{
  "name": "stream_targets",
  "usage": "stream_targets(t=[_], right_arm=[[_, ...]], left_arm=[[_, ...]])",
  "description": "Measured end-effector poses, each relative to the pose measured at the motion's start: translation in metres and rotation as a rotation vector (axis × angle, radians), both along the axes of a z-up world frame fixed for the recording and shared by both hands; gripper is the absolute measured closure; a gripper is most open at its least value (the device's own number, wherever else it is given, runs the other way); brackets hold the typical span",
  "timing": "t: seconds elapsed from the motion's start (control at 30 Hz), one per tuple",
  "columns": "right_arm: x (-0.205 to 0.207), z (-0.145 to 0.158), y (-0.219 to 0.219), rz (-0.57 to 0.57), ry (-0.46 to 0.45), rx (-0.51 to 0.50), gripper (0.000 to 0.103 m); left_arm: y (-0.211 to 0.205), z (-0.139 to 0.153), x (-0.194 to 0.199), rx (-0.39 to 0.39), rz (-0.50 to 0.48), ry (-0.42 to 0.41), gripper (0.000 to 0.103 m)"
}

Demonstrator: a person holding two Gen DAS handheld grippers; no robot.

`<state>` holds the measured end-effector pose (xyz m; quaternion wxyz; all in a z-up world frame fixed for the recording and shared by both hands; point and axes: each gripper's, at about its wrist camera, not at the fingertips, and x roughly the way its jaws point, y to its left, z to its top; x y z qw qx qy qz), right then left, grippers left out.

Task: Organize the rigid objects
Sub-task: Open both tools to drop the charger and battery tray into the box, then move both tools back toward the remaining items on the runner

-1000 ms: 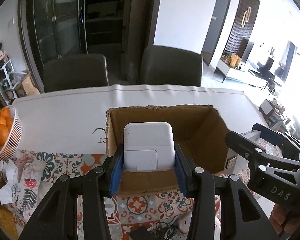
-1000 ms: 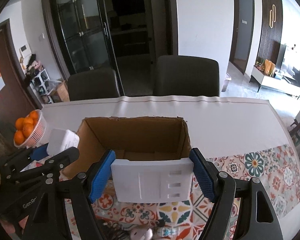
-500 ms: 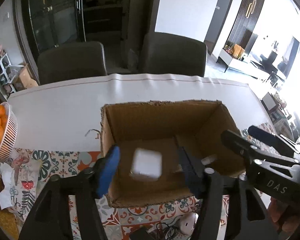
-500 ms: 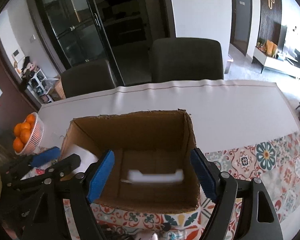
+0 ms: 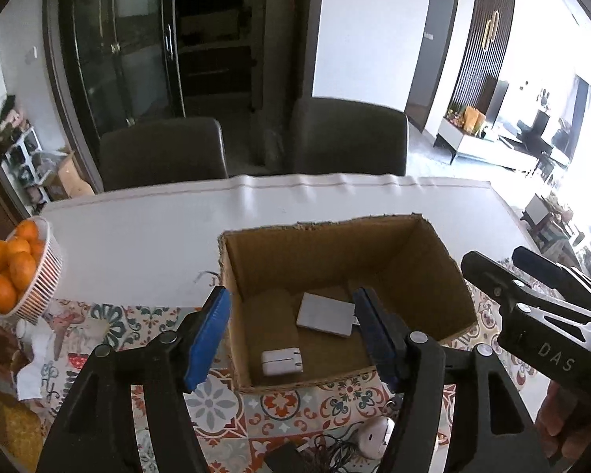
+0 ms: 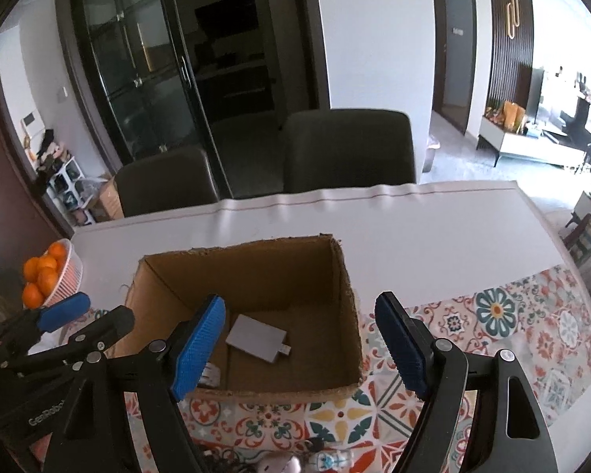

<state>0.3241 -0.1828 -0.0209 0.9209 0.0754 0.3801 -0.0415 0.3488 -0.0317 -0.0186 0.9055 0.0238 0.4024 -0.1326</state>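
Note:
An open cardboard box [image 5: 335, 252] [image 6: 346, 287] stands on the table. Inside it lie a white charger block [image 5: 281, 361] near the front wall and a flat grey-white adapter [image 5: 326, 314] [image 6: 256, 337] on the floor; in the right wrist view the charger [image 6: 210, 376] is mostly hidden behind a finger. My left gripper [image 5: 293, 339] is open and empty above the box's front edge. My right gripper [image 6: 299, 349] is open and empty above the box's front right. Each gripper shows in the other's view, the right one [image 5: 532, 291] and the left one [image 6: 71, 323].
A white basket of oranges [image 5: 15, 272] [image 6: 49, 276] stands at the table's left. A white mouse [image 5: 374, 435], cables and a dark item lie on the patterned cloth [image 5: 295, 406] near me. Two dark chairs [image 5: 350, 134] stand behind the table.
Both grippers opened over the box. The charger block fell from the left one and the flat adapter from the right one; both now lie on the box floor.

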Motion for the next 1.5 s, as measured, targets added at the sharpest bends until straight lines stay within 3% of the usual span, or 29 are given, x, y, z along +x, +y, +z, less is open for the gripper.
stream_targets(t=[0.33, 0.73, 1.5], right_arm=[[-0.036, 0.012, 0.003, -0.005, -0.049, 0.001, 0.024], [-0.083, 0.013, 0.008, 0.001, -0.088, -0.012, 0.024], [-0.124, -0.044, 0.024, 0.014, 0.034, 0.013, 0.024]], left_arm=[[0.004, 0.017, -0.04, 0.008, -0.003, -0.058, 0.037], [0.004, 0.016, -0.087, 0.018, -0.005, -0.093, 0.037], [0.023, -0.043, -0.132, 0.051, -0.007, 0.019, 0.037]])
